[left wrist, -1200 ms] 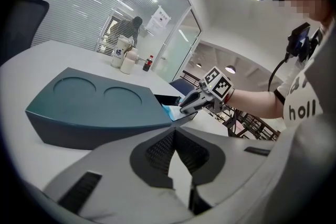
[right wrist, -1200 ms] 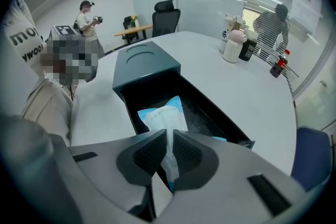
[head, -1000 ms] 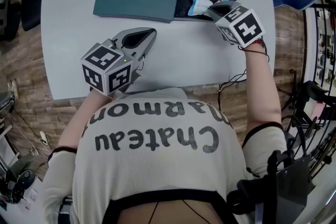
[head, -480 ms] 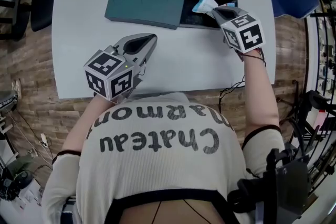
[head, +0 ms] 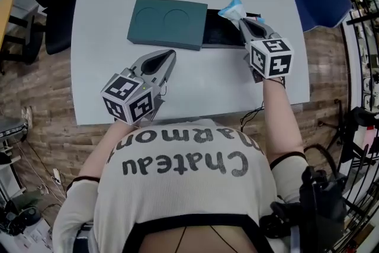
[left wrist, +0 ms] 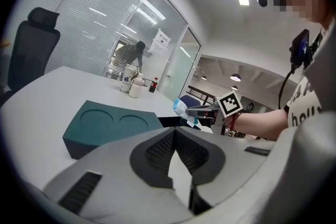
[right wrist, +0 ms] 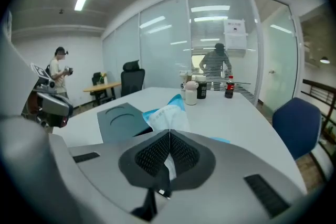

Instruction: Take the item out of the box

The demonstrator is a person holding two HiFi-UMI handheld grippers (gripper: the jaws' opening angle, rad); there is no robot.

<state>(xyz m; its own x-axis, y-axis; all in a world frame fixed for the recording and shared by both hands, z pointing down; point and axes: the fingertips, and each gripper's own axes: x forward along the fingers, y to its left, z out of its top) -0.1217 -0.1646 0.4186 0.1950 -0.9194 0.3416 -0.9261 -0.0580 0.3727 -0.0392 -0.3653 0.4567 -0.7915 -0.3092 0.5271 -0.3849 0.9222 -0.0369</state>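
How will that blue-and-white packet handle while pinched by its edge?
Probably floppy: the packet looks thin and creased where the right tool pinches one edge. Likely light, since that edge grip alone holds it above the box.

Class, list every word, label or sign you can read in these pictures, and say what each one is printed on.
"Chateau": on the person's shirt, seen upside down in the head view.
"Marmon", its end cut off by a fold: same shirt, the other line.
Paper sign on the glass wall: too small to read.
Bottle on the table: label blurred.
Blue-and-white packet: no print legible.
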